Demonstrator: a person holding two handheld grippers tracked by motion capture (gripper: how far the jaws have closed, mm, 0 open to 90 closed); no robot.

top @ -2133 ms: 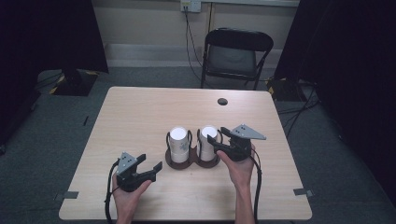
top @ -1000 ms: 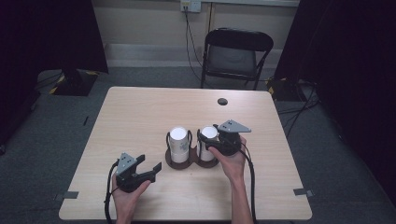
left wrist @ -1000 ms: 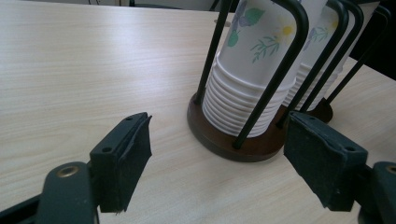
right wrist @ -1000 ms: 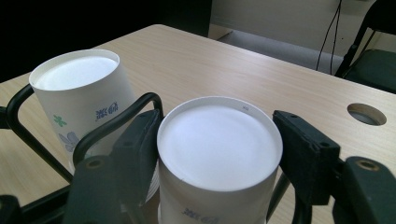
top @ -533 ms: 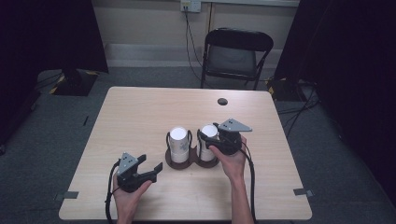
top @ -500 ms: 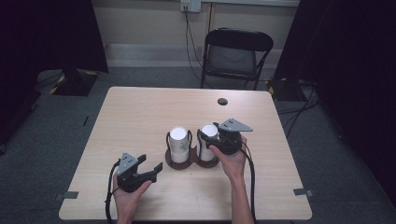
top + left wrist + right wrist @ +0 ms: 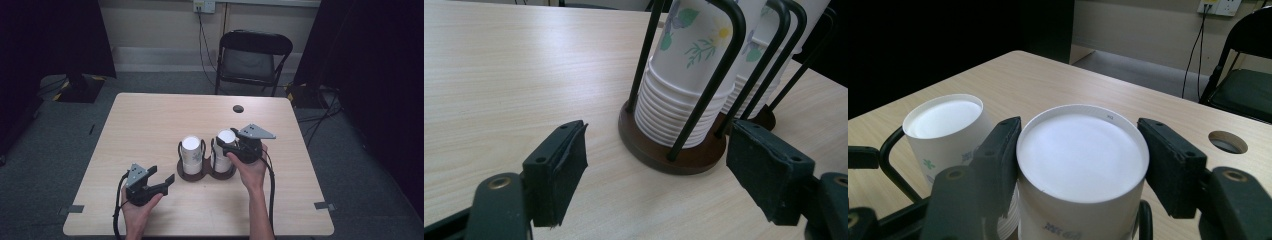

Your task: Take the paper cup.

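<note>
The desk [image 7: 150,125] carries a dark round-based holder [image 7: 192,172] with 2 wire cages side by side, each keeping an upright stack of upturned paper cups. The right stack [image 7: 226,137] stands straight up, its long axis vertical, and the right gripper [image 7: 231,145] sits at its top: in the right gripper view the upturned cup [image 7: 1083,157] lies squarely between the 2 jaws, the left pad touching or nearly touching its wall, the right pad just beside it, so the jaws bracket it but I cannot tell that they pinch it yet. The left stack [image 7: 191,150] is just beside it. The left gripper [image 7: 162,182] rests on the desk nearer the person, jaws spread wide and holding nothing, pointing toward the holder's base [image 7: 664,150].

The cups bear a leaf and daisy print [image 7: 704,42]. Small blue lettering near the right cup's rim is too blurred to read
</note>
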